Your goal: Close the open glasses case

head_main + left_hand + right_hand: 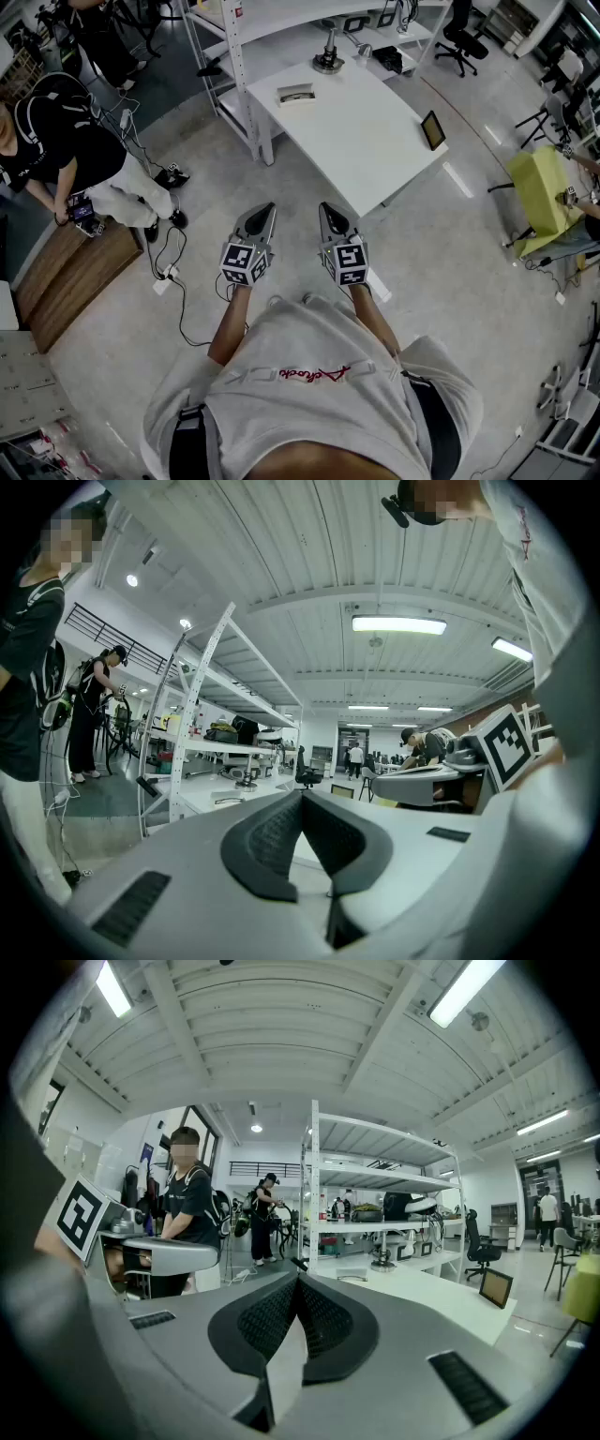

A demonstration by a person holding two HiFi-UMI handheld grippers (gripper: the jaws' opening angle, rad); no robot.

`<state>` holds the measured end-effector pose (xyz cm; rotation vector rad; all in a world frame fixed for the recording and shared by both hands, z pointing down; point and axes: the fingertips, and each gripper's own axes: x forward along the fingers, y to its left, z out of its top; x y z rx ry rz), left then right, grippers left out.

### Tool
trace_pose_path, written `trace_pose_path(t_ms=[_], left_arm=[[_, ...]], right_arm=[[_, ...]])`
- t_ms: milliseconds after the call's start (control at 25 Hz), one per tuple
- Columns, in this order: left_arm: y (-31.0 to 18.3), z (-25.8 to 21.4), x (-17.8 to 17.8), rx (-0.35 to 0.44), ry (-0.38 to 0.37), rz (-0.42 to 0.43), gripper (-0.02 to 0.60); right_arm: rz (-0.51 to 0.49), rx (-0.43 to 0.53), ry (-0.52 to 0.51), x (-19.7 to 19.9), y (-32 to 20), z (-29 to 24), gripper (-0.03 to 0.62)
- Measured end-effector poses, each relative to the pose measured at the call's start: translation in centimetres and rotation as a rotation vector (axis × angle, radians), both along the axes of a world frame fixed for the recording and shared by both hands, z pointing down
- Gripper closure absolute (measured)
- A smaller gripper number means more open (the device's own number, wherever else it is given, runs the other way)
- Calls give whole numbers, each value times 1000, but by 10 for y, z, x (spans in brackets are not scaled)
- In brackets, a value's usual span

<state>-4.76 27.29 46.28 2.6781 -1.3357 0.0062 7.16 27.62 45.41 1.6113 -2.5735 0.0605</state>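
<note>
Jaws together close-up; glasses case (pixel 295 94) overhead

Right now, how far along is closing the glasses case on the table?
Nothing looks done yet. The glasses case lies on the white table, untouched. The left gripper and right gripper hang short of it, jaws shut and empty. Still to do: step up and press it closed.

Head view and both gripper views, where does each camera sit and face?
Head view: on the person's head, steeply down at the white table; shows torso, forearms, left gripper, right gripper.
Left gripper view: rides that gripper, facing the table; shows its shut fingers.
Right gripper view: likewise, its own shut fingers showing.
All share the glasses case on the table.
</note>
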Motion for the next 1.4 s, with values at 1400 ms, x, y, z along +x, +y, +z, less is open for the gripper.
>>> trace_pose_path(t_ms=[1400], left_arm=[[-18,13,60,-31,-30,-52,557]], right_arm=[[-72,-10,-49,60,-19,14,559]])
